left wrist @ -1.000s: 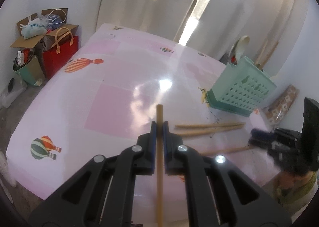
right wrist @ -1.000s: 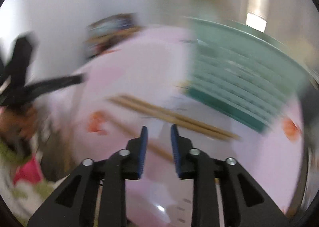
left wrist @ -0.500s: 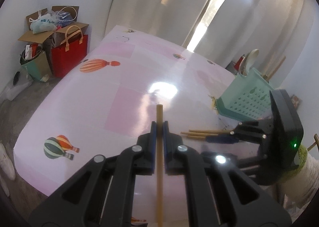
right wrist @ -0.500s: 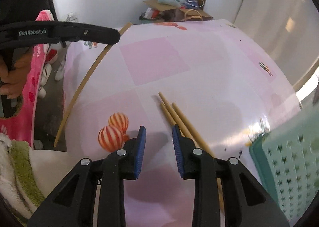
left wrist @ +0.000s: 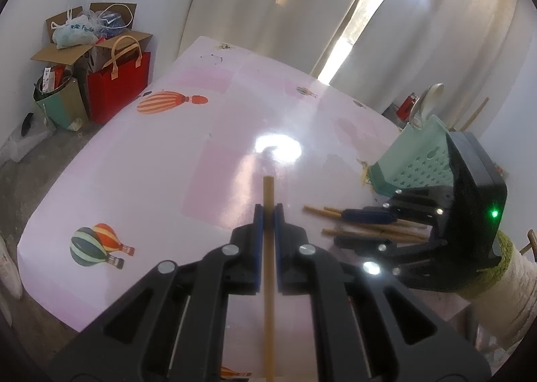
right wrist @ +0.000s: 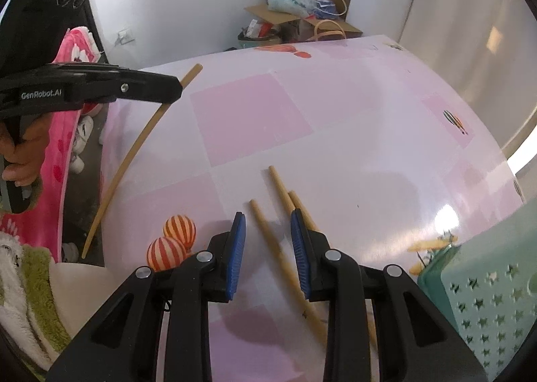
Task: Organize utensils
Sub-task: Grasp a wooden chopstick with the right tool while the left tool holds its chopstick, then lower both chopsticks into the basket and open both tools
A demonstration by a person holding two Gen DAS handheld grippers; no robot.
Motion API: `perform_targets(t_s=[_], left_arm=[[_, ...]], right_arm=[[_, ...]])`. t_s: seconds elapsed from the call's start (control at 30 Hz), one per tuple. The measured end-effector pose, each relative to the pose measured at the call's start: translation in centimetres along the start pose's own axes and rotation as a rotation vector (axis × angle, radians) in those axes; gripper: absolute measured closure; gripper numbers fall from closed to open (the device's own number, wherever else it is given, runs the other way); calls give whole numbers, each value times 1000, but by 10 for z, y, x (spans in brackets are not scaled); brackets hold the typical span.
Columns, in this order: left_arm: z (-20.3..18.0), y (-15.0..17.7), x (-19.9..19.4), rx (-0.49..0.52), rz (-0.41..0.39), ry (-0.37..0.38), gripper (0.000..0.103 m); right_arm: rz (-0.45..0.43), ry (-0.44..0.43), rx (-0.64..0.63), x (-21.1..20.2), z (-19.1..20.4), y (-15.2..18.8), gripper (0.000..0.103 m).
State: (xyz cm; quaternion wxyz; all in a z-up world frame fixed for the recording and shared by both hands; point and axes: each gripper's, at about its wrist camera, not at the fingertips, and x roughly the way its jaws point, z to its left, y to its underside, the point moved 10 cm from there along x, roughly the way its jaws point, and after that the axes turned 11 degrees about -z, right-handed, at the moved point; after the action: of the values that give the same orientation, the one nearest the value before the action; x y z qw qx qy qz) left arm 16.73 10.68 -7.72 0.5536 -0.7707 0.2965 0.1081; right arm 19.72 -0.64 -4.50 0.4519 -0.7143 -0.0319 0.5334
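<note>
A: The nearest loose chopstick (right wrist: 268,241) lies on the pink tablecloth (right wrist: 369,133) between the right gripper (right wrist: 266,248)'s spread pads, untouched.

B: Lower squarely, then close mid-shaft; its long axis runs away from the camera.

A: The left gripper (left wrist: 267,214) pinches another chopstick (left wrist: 268,281), tip pointing forward above the cloth.

B: The green utensil basket (right wrist: 486,298) stands beside.

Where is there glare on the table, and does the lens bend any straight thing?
Left wrist view: a bright window glare on the table, just beyond the held chopstick. Right wrist view: a smaller glare near the basket; the held chopstick looks curved there.
</note>
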Motion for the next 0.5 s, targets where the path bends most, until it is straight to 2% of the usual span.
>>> perform_targets(t_s=[0.13,0.23,0.3,0.43,0.5], left_arm=[[0,0,0,0,-1,-1,98],[1,1,1,-2,-2,-5,98],[2,0,1,-8,-5,-7,98],[0,-6,-5,-13,-24,-6,98],[-2,-12,-11,-7,-41,-7,98]], right_arm=[[18,-33,3,5,1,2,84],[28,-48,-10,5,6,4,93],[28,-50,-4,3,7,5,96],[-8,24,-26,-4,3,4,98],[-84,67,17,-24,-5,-7,98]])
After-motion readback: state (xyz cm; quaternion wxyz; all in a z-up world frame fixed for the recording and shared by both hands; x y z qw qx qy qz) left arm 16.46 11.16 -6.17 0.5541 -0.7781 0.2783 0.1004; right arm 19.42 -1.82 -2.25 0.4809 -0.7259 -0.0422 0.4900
